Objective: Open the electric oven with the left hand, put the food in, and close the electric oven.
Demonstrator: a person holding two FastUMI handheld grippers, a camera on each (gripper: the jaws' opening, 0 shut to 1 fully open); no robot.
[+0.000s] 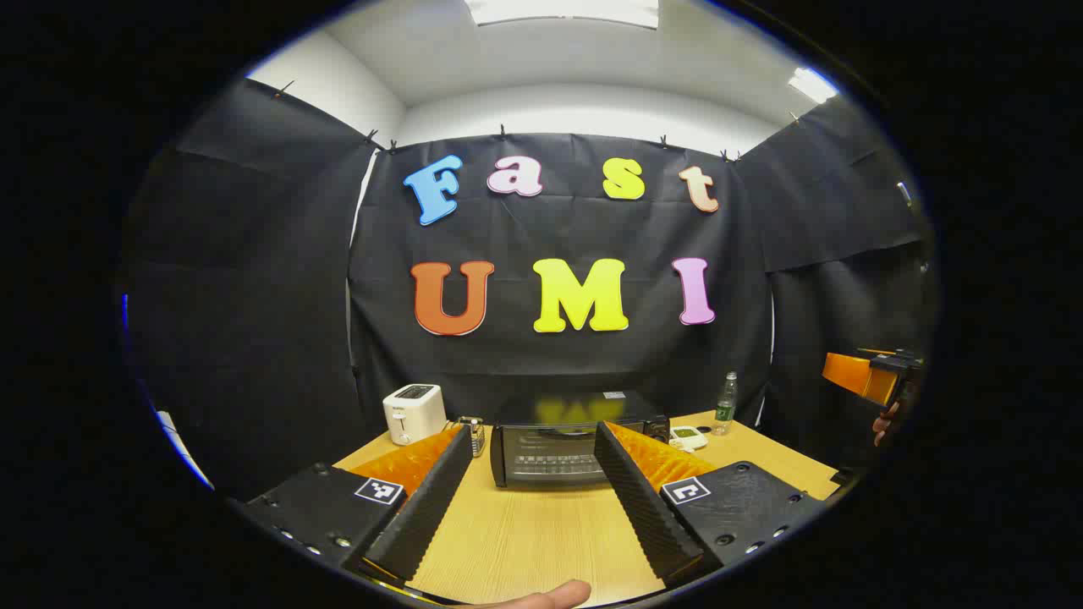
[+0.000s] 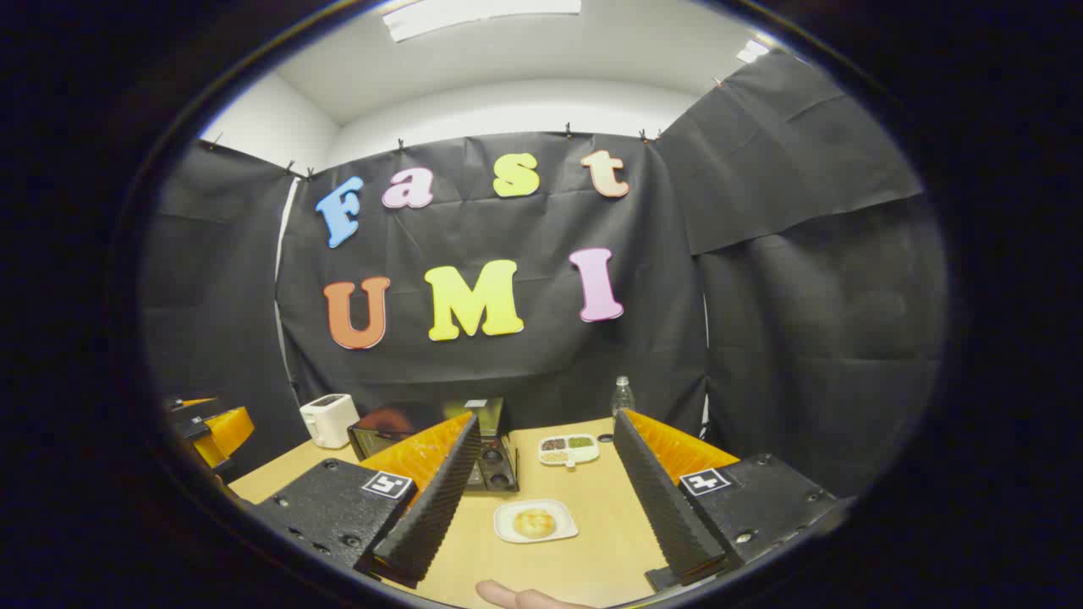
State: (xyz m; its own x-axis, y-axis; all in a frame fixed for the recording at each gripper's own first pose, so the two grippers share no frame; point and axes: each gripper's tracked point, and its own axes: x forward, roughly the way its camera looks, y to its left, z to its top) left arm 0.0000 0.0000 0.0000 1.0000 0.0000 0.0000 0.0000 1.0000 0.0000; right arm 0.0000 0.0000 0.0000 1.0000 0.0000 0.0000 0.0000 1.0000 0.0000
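A black electric oven (image 1: 554,452) stands at the back of the wooden table (image 1: 525,533) with its glass door shut. My left gripper (image 1: 533,495) hangs open in front of it, some way short of the door, with nothing between its fingers. In the right gripper view the oven (image 2: 491,461) sits behind the left finger, and a round bun (image 2: 535,523) lies on a small white plate (image 2: 508,529) on the table. My right gripper (image 2: 541,507) is open above and around that plate, not touching it. The other gripper (image 1: 871,376) shows at the far right, held by a hand.
A white toaster (image 1: 413,413) stands left of the oven with a small metal object (image 1: 474,433) beside it. A clear water bottle (image 1: 726,404) and a white divided dish (image 2: 569,449) of condiments sit to the oven's right. A fingertip (image 1: 550,596) shows at the bottom edge.
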